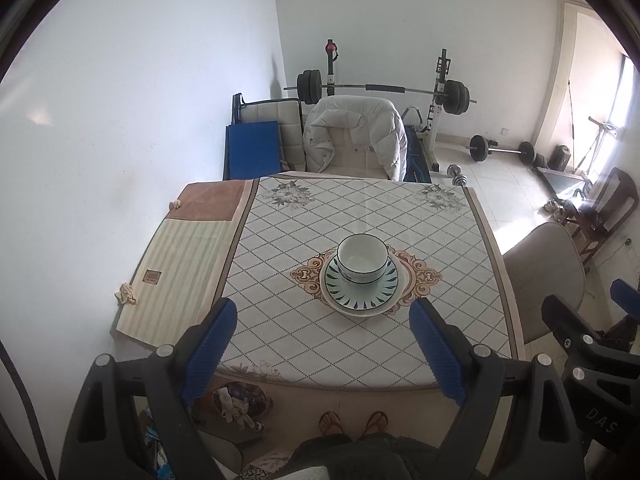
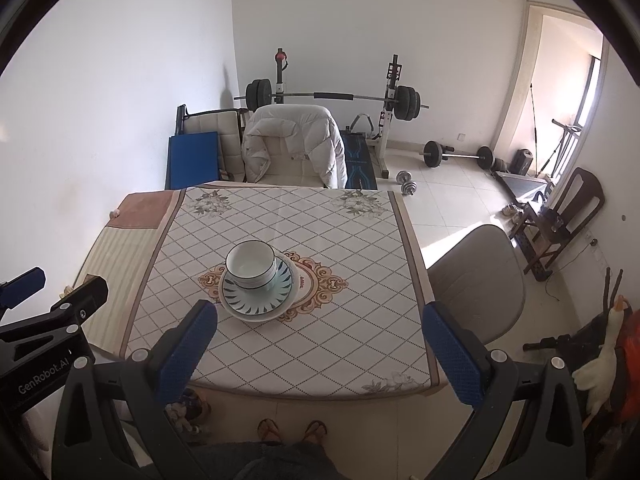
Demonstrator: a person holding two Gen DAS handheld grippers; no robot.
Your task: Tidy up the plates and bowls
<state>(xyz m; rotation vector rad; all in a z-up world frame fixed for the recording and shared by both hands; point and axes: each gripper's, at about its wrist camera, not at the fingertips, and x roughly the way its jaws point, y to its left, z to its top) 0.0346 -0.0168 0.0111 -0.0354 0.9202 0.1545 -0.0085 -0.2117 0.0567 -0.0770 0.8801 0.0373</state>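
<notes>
Daylight came from the window [image 1: 624, 92] at the right, overexposed to white, and threw a bright patch on the floor [image 2: 452, 236] beside the worktop [image 2: 280, 320]. The room was evenly bright and mostly sharp. Fisheye distortion bent the walls, with black vignetting in every corner.

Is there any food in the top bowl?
Empty: the white, dark-rimmed top bowl stands upright, and only its bare white inside shows.
</notes>
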